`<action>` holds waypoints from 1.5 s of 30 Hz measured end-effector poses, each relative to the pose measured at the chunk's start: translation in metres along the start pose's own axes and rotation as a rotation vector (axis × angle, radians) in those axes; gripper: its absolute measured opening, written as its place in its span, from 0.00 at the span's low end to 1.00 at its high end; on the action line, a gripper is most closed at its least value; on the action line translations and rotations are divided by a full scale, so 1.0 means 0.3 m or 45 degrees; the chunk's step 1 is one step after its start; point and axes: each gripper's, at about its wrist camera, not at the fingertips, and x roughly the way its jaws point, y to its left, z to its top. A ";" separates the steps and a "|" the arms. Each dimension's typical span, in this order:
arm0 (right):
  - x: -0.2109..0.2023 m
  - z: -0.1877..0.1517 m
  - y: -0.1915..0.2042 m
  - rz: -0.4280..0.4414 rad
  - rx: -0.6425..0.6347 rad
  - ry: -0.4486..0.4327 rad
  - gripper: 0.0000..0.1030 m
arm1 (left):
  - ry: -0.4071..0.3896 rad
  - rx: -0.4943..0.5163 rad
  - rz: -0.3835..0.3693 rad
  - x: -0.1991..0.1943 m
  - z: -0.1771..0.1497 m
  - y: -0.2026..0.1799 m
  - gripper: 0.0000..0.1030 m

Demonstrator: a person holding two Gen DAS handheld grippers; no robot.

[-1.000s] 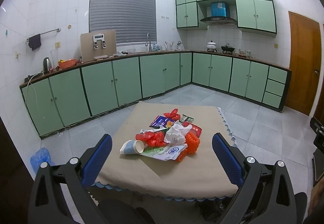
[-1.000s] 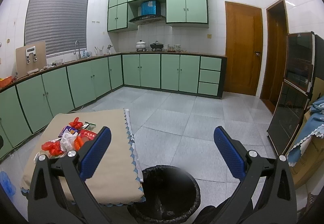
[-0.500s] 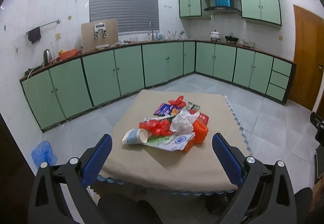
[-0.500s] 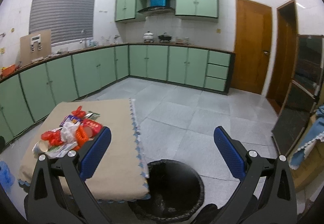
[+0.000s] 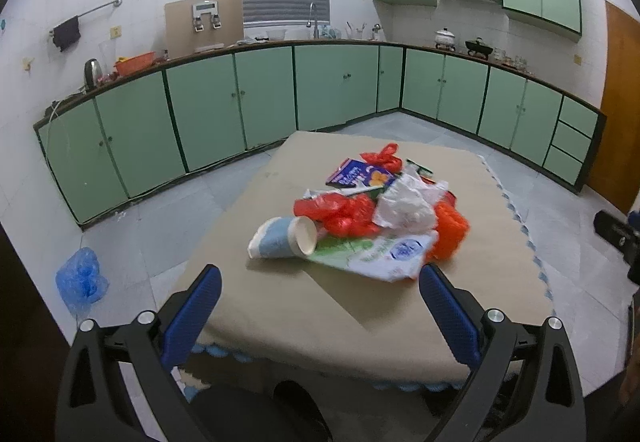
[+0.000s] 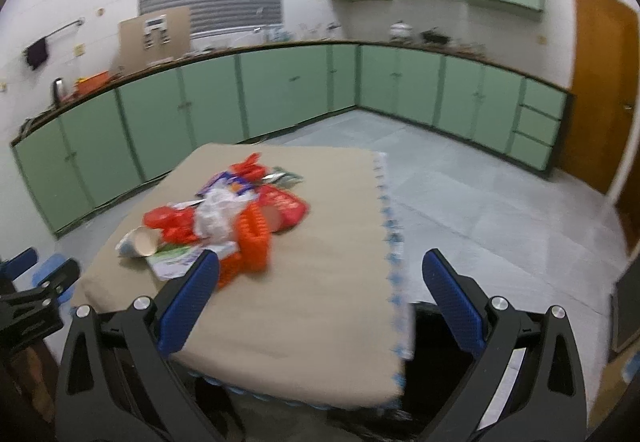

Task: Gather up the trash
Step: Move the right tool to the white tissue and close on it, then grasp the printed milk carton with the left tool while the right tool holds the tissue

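A heap of trash lies mid-table on a beige cloth (image 5: 304, 314): a tipped paper cup (image 5: 286, 238), red plastic bags (image 5: 344, 214), a crumpled white bag (image 5: 404, 208), an orange net (image 5: 450, 228), a white-green wrapper (image 5: 380, 252) and a blue packet (image 5: 356, 174). My left gripper (image 5: 320, 294) hovers open over the table's near edge, short of the cup, holding nothing. My right gripper (image 6: 320, 282) is open too, above the table's near right part, with the orange net (image 6: 250, 242) and cup (image 6: 140, 242) just ahead-left. The black bin (image 6: 436, 354) sits below the table's right edge, mostly hidden.
Green cabinets (image 5: 208, 106) line the far walls under a cluttered counter. A blue plastic bag (image 5: 80, 278) lies on the tiled floor at left. A wooden door (image 6: 600, 90) stands at the right. The left gripper's body (image 6: 36, 302) shows at the right wrist view's left edge.
Both grippers moved closer to the table and tilted down. The right one swung left from the bin toward the trash heap. Both stayed open.
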 end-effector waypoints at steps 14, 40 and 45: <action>0.306 0.043 0.236 0.221 -0.104 0.055 0.73 | -0.066 0.048 -0.017 0.248 0.041 0.092 0.94; 0.585 -0.007 0.351 0.205 -0.213 0.134 0.12 | -0.038 0.049 -0.151 0.444 -0.006 0.181 0.94; 0.496 0.007 0.312 0.231 -0.210 0.076 0.10 | -0.058 0.131 -0.221 0.370 -0.028 0.059 0.94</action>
